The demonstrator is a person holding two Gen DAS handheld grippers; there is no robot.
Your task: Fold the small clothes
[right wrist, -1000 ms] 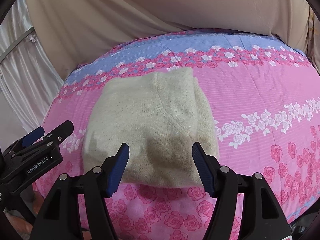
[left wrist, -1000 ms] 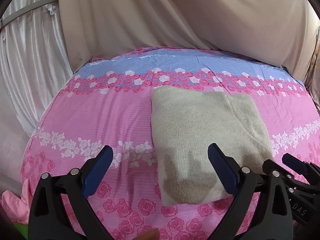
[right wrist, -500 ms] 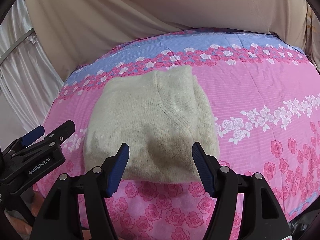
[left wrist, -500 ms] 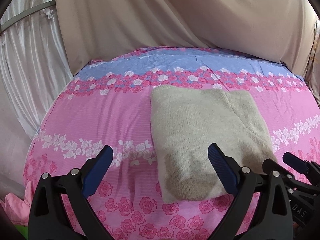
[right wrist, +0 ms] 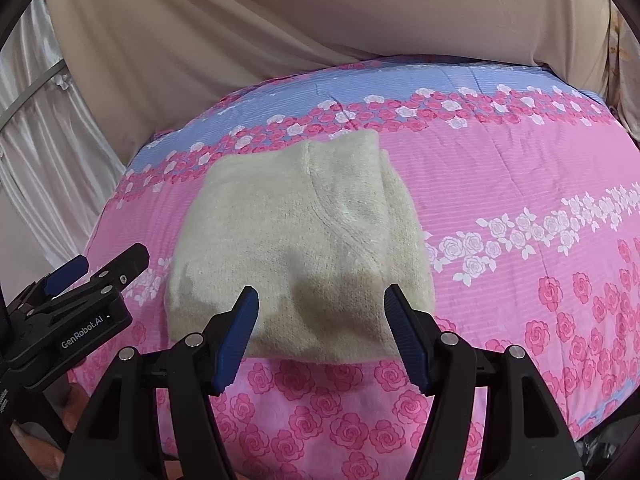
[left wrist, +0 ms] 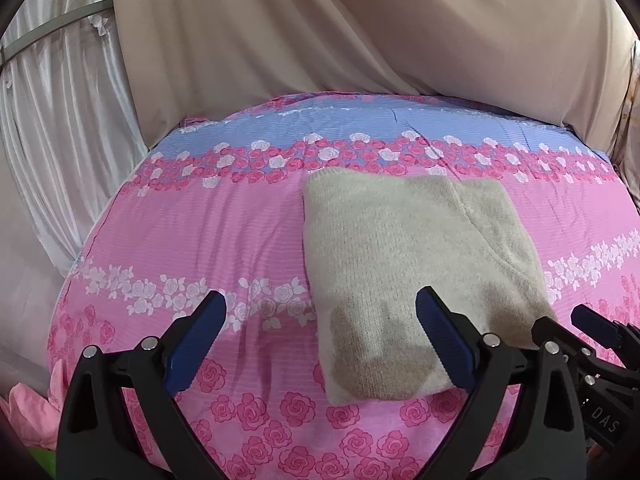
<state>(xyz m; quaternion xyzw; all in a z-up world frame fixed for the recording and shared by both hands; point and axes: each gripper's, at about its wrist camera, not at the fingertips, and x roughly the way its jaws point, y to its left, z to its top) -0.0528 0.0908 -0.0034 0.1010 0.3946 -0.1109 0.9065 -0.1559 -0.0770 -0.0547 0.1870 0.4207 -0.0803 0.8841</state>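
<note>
Hanging at the far left of the left wrist view: pale satin curtain [left wrist: 52, 128], with beige drape [left wrist: 360, 32] filling the upper frame beside it. Below these, pink rose-print bedspread [left wrist: 208, 232] with a blue band along its far edge. Lower left corner: a scrap of pink cloth [left wrist: 28, 412] off the bed's edge. Low centre: left gripper [left wrist: 320, 340], jaws spread wide, nothing between them but bedspread and the sweater's near left corner, not touching. Right of centre: folded cream sweater [left wrist: 404, 264], lying flat on the bedspread, roughly rectangular, a seam curving across its right part. Lower right edge: part of the right gripper [left wrist: 592, 328]. Seen from the right wrist view: sweater [right wrist: 296, 236] left of centre, right gripper [right wrist: 320, 320] poised over its near edge, jaws apart and gripping nothing, left gripper [right wrist: 80, 276] at the lower left.
</note>
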